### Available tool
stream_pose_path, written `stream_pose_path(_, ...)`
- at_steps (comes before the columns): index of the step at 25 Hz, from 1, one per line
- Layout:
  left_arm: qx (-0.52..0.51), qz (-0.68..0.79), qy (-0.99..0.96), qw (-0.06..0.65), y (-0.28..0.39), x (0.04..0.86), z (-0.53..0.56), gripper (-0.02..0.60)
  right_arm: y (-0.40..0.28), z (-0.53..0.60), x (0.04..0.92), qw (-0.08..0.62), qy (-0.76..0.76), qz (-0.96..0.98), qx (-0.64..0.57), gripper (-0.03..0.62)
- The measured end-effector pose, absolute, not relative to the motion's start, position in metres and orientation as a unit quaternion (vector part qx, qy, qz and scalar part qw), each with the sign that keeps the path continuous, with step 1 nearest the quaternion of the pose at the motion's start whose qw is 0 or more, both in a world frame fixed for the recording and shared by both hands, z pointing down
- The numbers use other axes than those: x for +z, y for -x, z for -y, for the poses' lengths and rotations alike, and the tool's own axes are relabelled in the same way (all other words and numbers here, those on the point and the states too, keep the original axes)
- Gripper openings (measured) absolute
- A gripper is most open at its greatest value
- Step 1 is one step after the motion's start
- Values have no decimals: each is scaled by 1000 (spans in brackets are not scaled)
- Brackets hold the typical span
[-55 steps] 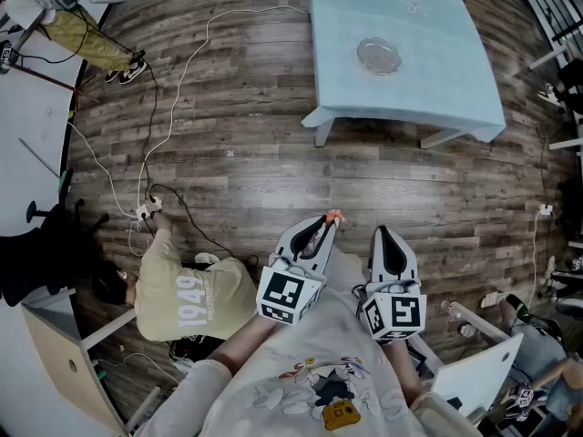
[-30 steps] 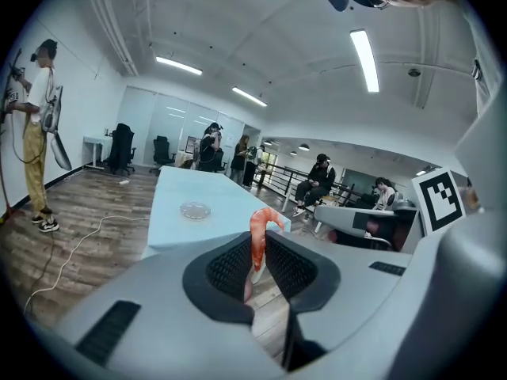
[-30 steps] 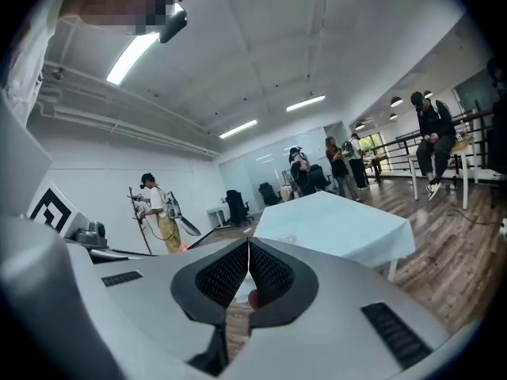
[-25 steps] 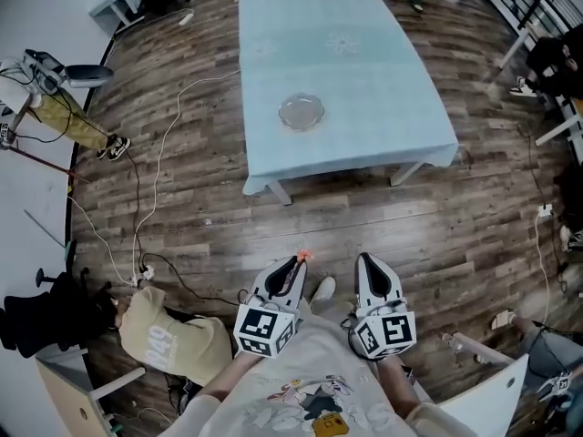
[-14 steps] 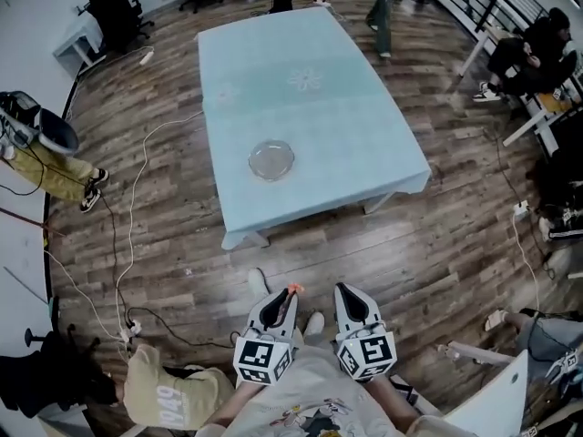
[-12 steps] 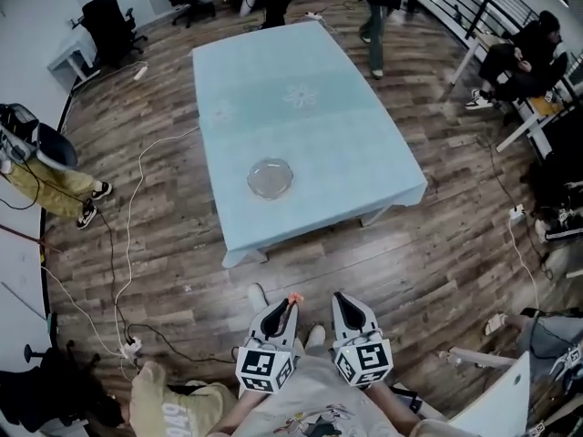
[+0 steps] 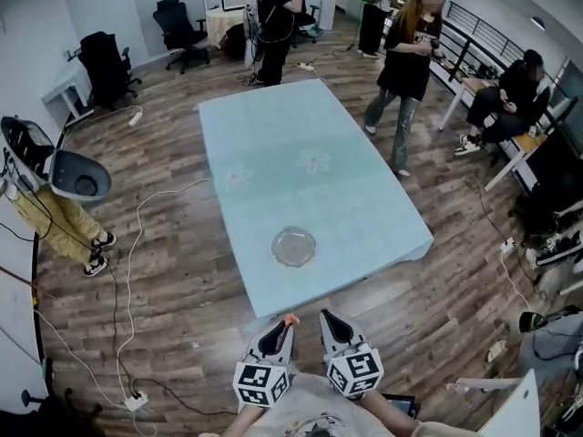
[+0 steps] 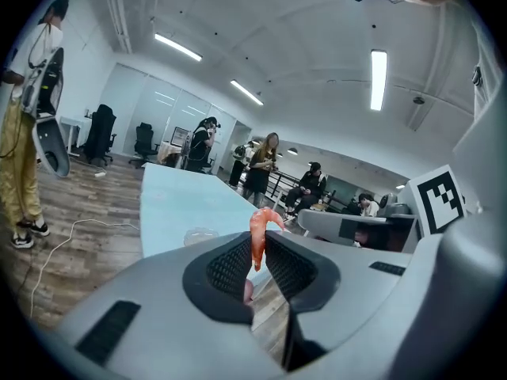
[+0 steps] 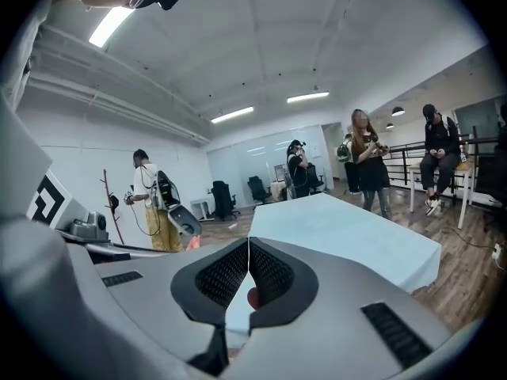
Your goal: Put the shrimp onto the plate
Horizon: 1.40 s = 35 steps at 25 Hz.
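An orange shrimp (image 8: 259,240) is pinched upright between the jaws of my left gripper (image 8: 257,248), its curled end sticking out past the tips; it also shows as a small orange tip (image 7: 291,319) in the head view. The clear glass plate (image 7: 294,246) lies near the front edge of the light blue table (image 7: 310,180), a short way ahead of both grippers. In the left gripper view the plate (image 8: 201,235) sits on the table just left of the shrimp. My right gripper (image 9: 249,252) is shut with nothing in it, beside the left gripper (image 7: 284,327).
Several people stand or sit beyond and to the right of the table, one (image 7: 408,62) close to its far right corner. White cables (image 7: 137,271) trail over the wooden floor on the left. Office chairs (image 7: 178,30) stand at the back.
The view has swung up from the floor and moved toward the table; the plate is now much closer to the grippers. The left gripper still holds the shrimp.
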<state>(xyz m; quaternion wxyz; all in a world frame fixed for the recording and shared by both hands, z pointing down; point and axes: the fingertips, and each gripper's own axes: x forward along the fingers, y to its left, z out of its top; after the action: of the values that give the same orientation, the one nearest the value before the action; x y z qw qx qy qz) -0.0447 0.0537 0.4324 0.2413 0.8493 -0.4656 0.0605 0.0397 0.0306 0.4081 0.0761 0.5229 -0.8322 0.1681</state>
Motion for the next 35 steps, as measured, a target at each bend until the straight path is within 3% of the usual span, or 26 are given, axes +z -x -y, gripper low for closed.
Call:
stream_pose_path(7, 87, 442, -856, 253, 73, 447, -20, 60, -9, -10, 407, 72, -545, 817, 174, 23)
stream_pose_path(15, 106, 428, -858, 265, 52, 462, 34, 60, -26, 38, 420, 85, -550, 814, 168, 23)
stream_pose_path(35, 183, 471, -774, 380, -1, 571, 148, 60, -72, 158, 514, 171, -475, 835, 220, 23)
